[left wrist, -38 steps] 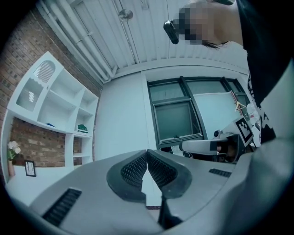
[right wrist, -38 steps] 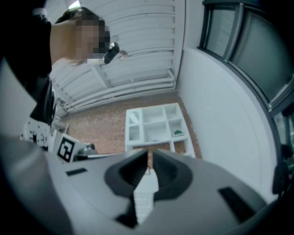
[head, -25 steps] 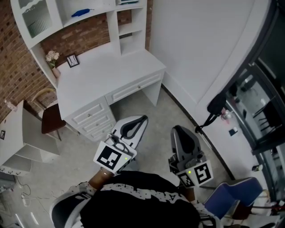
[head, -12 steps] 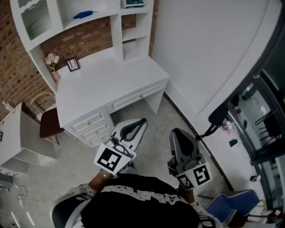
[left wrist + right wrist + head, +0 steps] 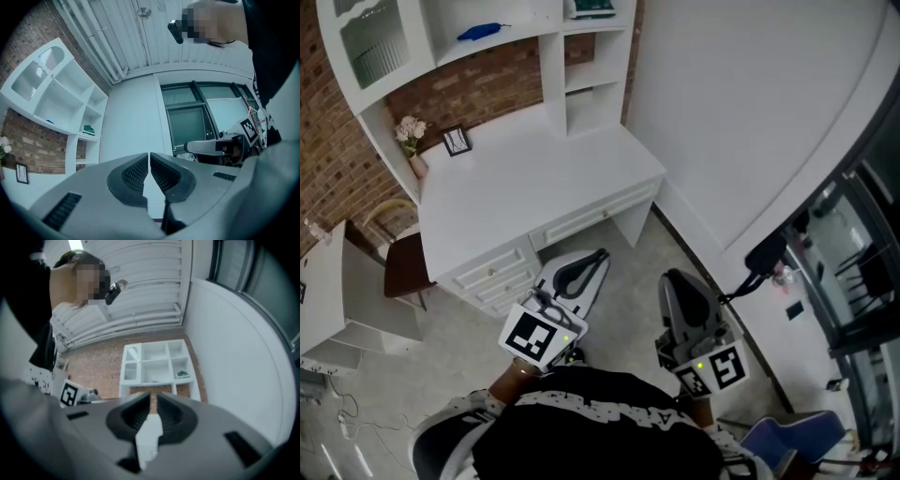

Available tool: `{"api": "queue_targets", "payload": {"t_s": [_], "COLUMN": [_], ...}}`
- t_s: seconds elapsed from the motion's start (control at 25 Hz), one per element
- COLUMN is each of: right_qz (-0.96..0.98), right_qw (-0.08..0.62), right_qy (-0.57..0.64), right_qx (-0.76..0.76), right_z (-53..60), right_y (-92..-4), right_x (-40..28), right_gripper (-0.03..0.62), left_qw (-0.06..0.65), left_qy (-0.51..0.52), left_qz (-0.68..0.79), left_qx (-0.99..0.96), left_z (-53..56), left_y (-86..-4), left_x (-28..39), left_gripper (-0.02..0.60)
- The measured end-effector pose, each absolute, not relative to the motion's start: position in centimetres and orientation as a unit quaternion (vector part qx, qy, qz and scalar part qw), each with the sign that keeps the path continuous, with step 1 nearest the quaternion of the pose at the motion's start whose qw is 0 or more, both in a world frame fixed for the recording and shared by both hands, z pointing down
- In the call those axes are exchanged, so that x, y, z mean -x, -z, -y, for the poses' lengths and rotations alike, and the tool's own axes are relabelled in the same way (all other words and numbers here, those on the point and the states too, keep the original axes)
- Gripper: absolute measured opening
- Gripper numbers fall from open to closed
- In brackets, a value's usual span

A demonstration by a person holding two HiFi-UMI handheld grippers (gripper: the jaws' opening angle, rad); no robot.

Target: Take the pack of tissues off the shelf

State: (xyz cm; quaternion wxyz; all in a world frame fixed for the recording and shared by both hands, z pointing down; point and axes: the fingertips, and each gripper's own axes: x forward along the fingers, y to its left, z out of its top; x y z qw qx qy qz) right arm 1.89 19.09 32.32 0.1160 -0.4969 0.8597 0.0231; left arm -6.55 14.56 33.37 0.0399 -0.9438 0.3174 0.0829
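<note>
The green pack of tissues [image 5: 593,7] lies on the top right shelf of the white desk hutch [image 5: 553,70], at the head view's upper edge. It also shows small in the left gripper view [image 5: 88,129] and the right gripper view [image 5: 182,374]. Both grippers hang low over the floor in front of the desk, far from the pack. My left gripper [image 5: 577,272] is shut and empty, its tips touching [image 5: 149,156]. My right gripper [image 5: 682,292] is opening: its jaws stand a narrow slit apart [image 5: 153,401] with nothing between them.
The white desk [image 5: 534,178] has drawers facing me. On it stand a vase of flowers [image 5: 411,133] and a small picture frame [image 5: 457,141]. A blue object [image 5: 478,31] lies on a shelf. A chair [image 5: 401,264] stands left, a blue chair [image 5: 787,436] right.
The head view has shifted, so the desk and hutch sit lower and further right and more of the tissue pack shows. Both grippers stay about where they were.
</note>
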Motion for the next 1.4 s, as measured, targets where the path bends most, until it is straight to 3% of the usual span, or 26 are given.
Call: {"api": "queue_targets", "payload": {"t_s": [0.52,1.4], "right_qz": [-0.861,-0.865], "right_qw": [0.096,0.088], "right_qy": [-0.018,-0.002], "right_qx": [0.499,0.494], "right_z": [-13.4,-7.5], "right_y": [-32.9,-34.1], "right_x": [0.6,4.9], "right_gripper": [0.092,0.097], "left_qw": [0.031,0.019], "left_qy": [-0.079,-0.067], "left_qz": [-0.319,-0.349], "left_qx": [0.944,0.934], "left_z": [-9.2,-4.7], "left_y": [-34.2,-35.8], "left_x": [9.4,15.2], "left_gripper": [0.037,0.037]}}
